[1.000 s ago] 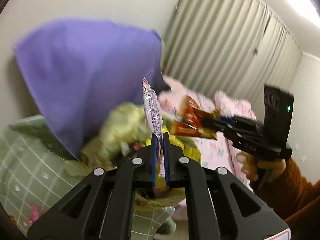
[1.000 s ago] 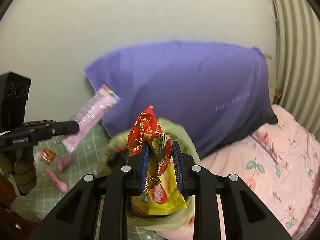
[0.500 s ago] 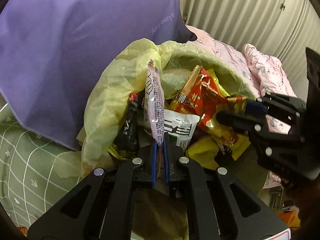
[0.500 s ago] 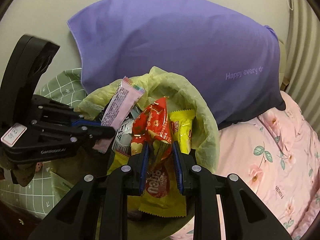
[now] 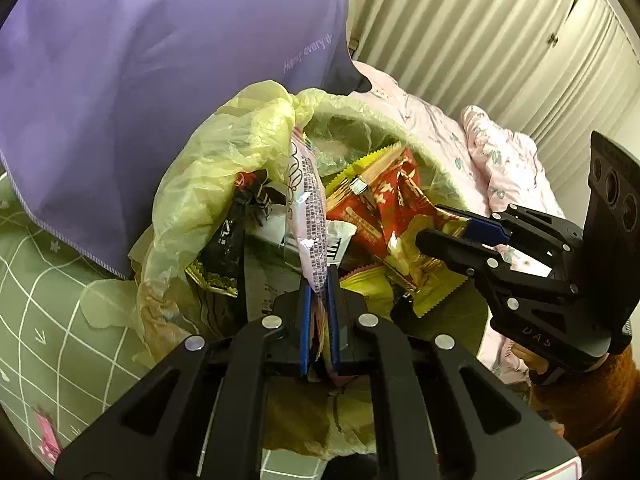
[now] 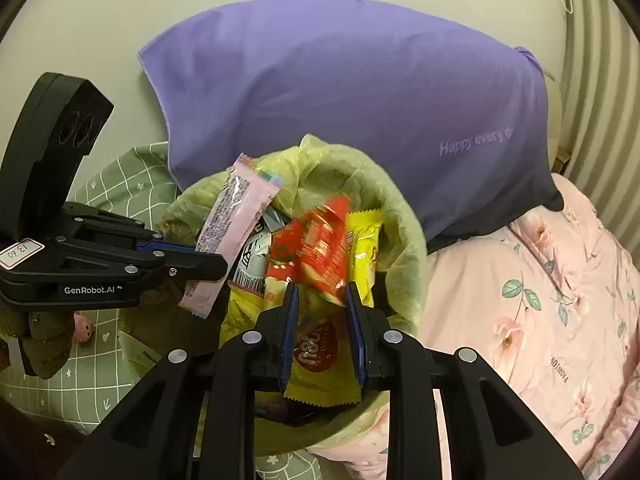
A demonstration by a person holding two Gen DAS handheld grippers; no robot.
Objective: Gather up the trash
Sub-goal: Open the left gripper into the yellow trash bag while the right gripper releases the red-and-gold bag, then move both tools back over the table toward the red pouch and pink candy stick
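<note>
The yellow-green trash bag (image 6: 404, 216) stands open on the bed, its rim pushed up against the purple pillow (image 6: 340, 92) on the far side, with the pink floral quilt (image 6: 560, 300) along its right edge and the green checked sheet (image 6: 120, 184) along its left. Both grippers reach over the bag's mouth from the near side and sit close together there, so little room is left between them; the ribbed curtain (image 5: 480, 40) closes off the far right.

The left gripper (image 5: 318, 292) is clamped tight on the lower end of a pink wrapper (image 6: 236, 216), which stands up from the jaws and leans over the bag's left rim. The right gripper (image 6: 322, 292) has its jaws set narrow, with a red wrapper (image 6: 316, 248) between the blue pads (image 6: 289, 320); that wrapper is blurred in the right wrist view, so I would only say it seems gripped, as the left wrist view suggests.

Inside the bag lie several packets: a yellow wafer packet (image 6: 316, 360) directly below the right jaws, another yellow wrapper (image 6: 366, 240) at the right rim, a white barcoded packet (image 6: 250, 268) and a dark packet (image 5: 224, 248) at the left side.

Two small pink wrappers (image 6: 84, 326) remain on the sheet beyond the bag's left edge.
</note>
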